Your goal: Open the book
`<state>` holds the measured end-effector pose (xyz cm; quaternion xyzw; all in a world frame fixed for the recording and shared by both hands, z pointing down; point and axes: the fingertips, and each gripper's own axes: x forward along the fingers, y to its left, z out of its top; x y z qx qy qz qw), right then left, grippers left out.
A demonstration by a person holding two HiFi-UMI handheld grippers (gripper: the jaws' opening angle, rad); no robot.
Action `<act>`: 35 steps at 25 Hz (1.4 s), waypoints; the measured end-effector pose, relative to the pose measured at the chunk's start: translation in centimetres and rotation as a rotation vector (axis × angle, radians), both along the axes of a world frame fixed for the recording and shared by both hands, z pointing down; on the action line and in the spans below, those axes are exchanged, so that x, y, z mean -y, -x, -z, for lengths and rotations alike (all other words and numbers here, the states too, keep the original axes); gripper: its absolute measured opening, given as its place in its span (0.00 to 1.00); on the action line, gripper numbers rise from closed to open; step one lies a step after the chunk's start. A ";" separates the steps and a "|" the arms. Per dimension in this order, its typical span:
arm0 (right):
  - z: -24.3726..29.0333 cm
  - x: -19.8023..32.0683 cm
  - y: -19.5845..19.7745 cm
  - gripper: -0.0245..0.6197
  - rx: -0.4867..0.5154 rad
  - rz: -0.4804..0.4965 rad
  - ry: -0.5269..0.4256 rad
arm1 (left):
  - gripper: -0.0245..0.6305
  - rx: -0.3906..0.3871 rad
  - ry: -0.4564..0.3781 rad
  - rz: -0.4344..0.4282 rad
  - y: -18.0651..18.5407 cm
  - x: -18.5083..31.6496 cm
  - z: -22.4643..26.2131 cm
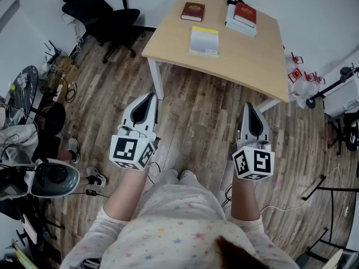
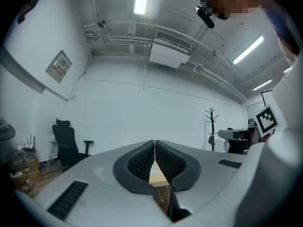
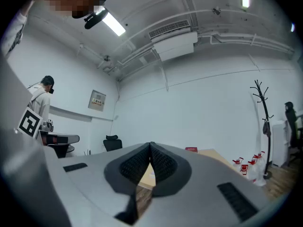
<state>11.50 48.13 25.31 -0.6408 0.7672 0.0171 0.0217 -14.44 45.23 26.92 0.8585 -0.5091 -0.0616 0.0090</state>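
From the head view, the person stands on a wooden floor (image 1: 202,122), well short of a light wooden table (image 1: 252,60), and holds both tools out level toward it. The left gripper (image 1: 150,96) and the right gripper (image 1: 248,107) each taper to a single point, well apart from each other and touching nothing. Every book lies closed on the table: a yellow-and-white book (image 1: 203,41) nearest the front edge, a dark red book (image 1: 193,11) behind it, and to the right a stack of books (image 1: 242,18) with a red one on top. A black office chair (image 1: 104,10) stands left of the table. In the left gripper view, the left gripper (image 2: 155,143) has its ribbed pads pressed together at the tip with nothing between them. A sliver of the tabletop shows through the gap lower down, and the chair (image 2: 66,144) and a coat stand (image 2: 211,126) stand against the white wall. In the right gripper view, the right gripper (image 3: 150,145) is likewise pinched shut and empty. Beyond it the table's edge (image 3: 215,153) carries a red book (image 3: 191,149), with the coat stand (image 3: 262,122) at the right.
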 end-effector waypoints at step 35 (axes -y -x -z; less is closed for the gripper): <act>-2.6 12.0 0.0 0.53 0.063 0.097 0.059 | 0.43 0.021 0.061 0.075 -1.7 11.3 -2.3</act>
